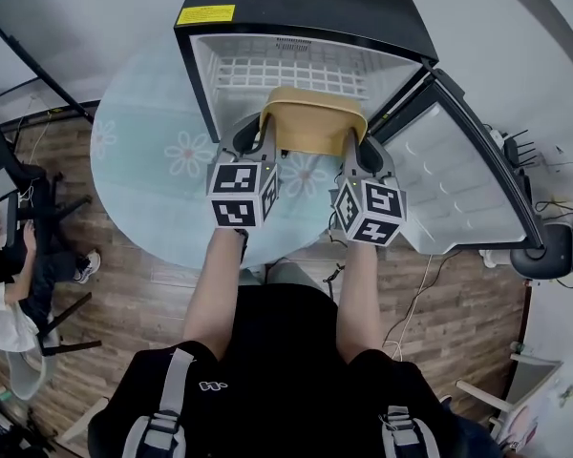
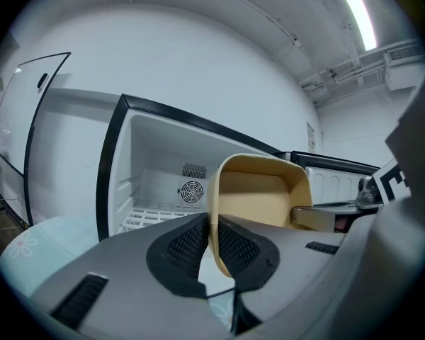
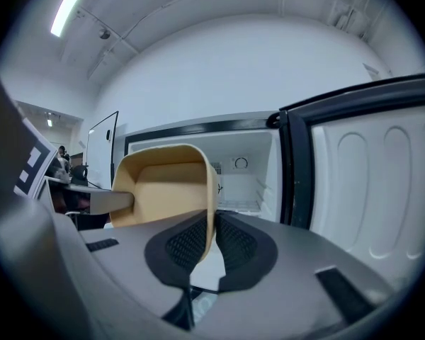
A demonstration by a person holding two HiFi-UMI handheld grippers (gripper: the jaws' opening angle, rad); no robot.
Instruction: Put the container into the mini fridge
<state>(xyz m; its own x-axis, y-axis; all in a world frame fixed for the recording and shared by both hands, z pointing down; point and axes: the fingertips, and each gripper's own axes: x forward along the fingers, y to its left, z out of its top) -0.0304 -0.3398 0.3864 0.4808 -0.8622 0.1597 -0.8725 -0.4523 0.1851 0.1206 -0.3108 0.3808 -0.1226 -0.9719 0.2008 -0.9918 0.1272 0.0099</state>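
Item: container [image 1: 313,122]. A tan open-topped tub that I hold clear of the table [image 1: 143,160], right at the mouth of the mini fridge [image 1: 296,8], with its far wall about level with the front of the cabinet.

Grip, left gripper [image 2: 211,243]: the jaws are closed on the tub's left wall, one pad inside and one outside.

Grip, right gripper [image 3: 212,241]: the same pinch on the right wall. Neither hand is nearer; the two grippers sit level on opposite sides.

Axis: the tub's long side runs left to right between my grippers, square to the opening. The cavity lies straight ahead of both sets of fingers, so I judge the next move to be a plain forward push with no turn.

Clearances: the tub looks narrower than the opening. With a gripper on each side, though, the whole load nearly fills it. The left door frame is close to my left gripper. The door [image 1: 458,189] is swung open to the right, and its hinge edge is just beside my right gripper.

Landing: the white wire shelf [image 1: 286,70] is bare and lies ahead of and below the tub. I cannot tell how much headroom there is above the tub.
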